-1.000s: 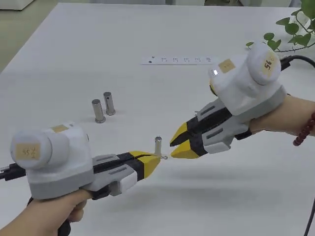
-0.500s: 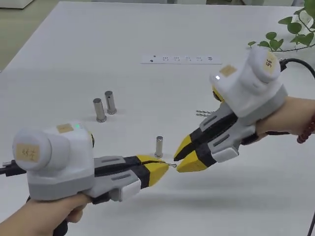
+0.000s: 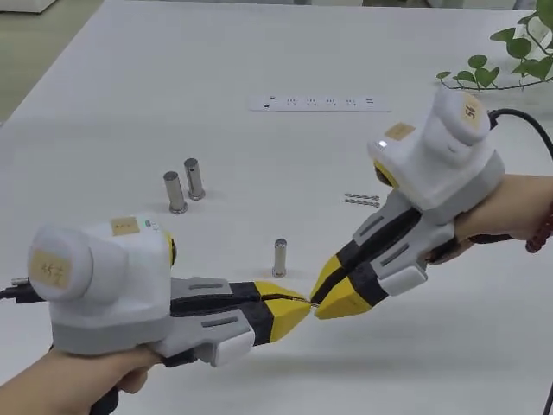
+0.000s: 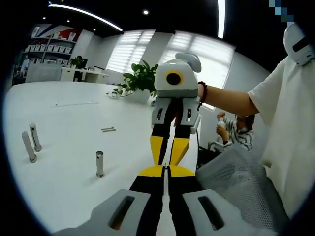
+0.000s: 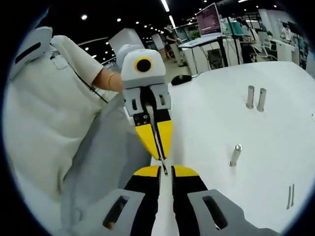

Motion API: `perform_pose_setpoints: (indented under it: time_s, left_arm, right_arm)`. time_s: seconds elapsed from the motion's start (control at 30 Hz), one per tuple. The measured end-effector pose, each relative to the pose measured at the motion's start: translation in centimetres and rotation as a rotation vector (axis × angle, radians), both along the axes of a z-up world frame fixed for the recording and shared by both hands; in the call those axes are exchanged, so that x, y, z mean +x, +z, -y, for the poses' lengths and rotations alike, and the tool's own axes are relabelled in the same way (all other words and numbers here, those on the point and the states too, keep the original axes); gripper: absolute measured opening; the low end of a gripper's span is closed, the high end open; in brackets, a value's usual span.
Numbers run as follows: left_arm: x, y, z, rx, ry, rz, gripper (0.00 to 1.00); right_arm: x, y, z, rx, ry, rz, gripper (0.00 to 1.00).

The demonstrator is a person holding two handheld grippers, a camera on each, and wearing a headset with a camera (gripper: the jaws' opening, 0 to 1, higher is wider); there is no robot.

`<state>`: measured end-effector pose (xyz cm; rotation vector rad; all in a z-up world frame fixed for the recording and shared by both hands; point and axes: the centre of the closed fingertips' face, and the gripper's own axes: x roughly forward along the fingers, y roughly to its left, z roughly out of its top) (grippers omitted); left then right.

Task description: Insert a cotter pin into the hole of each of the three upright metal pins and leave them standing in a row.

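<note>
Nothing fitted yet: three metal pins (image 3: 279, 257) look bare; lower centre, left tool (image 3: 302, 307) clamps cotter pin (image 3: 312, 303), right tool (image 3: 320, 309) grip unclear.

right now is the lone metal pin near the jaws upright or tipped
Upright. The lone metal pin stands on its flat end on the white table, touching nothing; the left gripper view shows it vertical too.

cotter pin (image 5: 164, 169) at the left hand-held gripper (image 3: 300, 309) tips, 1 upright metal pin (image 3: 280, 258) just beyond, 2 more metal pins (image 3: 175, 192) upright farther left, spare cotter pins (image 3: 361, 200) beyond
</note>
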<state>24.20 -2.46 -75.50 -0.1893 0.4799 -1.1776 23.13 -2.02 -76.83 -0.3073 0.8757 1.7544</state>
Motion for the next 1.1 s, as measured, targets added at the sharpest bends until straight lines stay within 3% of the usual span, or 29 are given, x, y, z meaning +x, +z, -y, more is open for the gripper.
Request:
perform_pose_setpoints:
  time_s: [0.53,0.87,0.97,1.0,1.1]
  left_arm:
    - [-1.3,0.1,0.6,0.001,-0.070,0.001,0.00]
    - [-1.8,0.0,0.7,0.002,-0.097,0.005,0.00]
    - [-1.7,0.0,0.6,0.005,-0.090,0.017,0.00]
    - [-1.5,0.0,0.6,0.008,-0.085,0.034,0.00]
    - [-1.4,-0.1,0.5,0.006,-0.073,0.035,0.01]
  right_arm:
    - [-1.6,0.0,0.4,-0.008,0.062,-0.048,0.05]
    - [-2.2,0.0,0.5,-0.004,0.109,-0.013,0.03]
    - [-2.1,0.0,0.5,-0.011,0.110,0.008,0.03]
    - [-2.0,0.0,0.5,-0.014,0.108,0.017,0.03]
    - [-1.7,0.0,0.6,-0.019,0.106,0.028,0.03]
